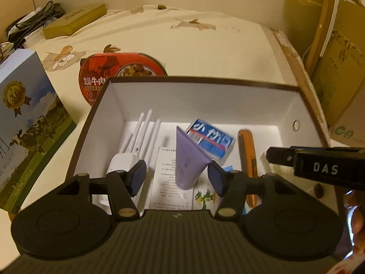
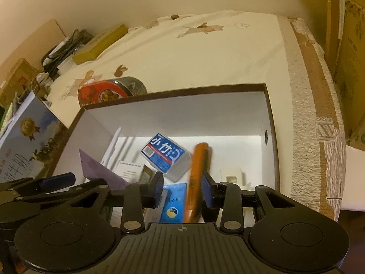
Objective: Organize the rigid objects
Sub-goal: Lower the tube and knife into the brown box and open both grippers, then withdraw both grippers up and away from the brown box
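Note:
An open box with white walls [image 1: 205, 96] [image 2: 182, 114] and a dark rim holds several items. A purple tube [image 1: 187, 157] [image 2: 98, 169] stands tilted between the pads of my left gripper [image 1: 177, 178]. The pads are wide apart and do not press it. Beside it lie a white antenna device [image 1: 127, 159], a paper leaflet [image 1: 166, 182] and a blue-and-white packet [image 1: 211, 140] [image 2: 166, 157]. An orange pen-like stick [image 1: 247, 155] [image 2: 197, 171], blurred, leans by the right pad of my right gripper [image 2: 182, 189]. The left pad is clear of it.
A red noodle bowl [image 1: 123, 73] [image 2: 102, 93] sits just behind the box. A milk carton box [image 1: 25, 118] stands at the left. An olive flat box [image 1: 73, 20] and black cables [image 1: 34, 18] lie at the back left. Cardboard boxes [image 1: 337, 68] stand at the right.

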A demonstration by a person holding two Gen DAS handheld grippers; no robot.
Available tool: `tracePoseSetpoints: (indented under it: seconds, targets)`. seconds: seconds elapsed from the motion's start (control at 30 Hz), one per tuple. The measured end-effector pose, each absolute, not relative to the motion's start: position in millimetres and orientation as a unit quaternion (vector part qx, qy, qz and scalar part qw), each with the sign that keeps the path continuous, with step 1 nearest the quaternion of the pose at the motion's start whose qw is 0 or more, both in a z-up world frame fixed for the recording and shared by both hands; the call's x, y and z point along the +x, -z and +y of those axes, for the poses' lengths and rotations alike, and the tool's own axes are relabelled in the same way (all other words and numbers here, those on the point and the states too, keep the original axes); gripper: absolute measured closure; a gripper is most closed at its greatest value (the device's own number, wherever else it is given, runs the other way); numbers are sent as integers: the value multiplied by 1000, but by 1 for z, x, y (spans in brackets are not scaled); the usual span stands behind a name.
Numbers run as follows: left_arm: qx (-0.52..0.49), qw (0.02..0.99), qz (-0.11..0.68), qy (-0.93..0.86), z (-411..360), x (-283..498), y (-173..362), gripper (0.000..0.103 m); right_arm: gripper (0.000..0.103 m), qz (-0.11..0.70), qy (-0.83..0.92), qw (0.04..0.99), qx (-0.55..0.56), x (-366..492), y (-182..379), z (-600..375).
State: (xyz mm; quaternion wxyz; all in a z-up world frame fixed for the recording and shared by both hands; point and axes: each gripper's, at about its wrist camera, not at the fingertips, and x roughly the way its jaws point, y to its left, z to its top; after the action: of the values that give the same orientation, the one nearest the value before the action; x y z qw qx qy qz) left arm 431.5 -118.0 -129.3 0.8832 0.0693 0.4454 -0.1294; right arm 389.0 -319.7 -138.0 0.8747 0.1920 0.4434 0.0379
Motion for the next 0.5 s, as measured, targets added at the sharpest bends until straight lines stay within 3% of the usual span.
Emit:
tracePoseSetpoints:
  seconds: [0.2,0.5]
  targets:
    - [73,889,429,142,-118,426,117,42,54,441,-40,878,183,380,136,-317]
    - [69,884,436,156,-110,407,114,42,46,440,-44,880,175,361,134,-314]
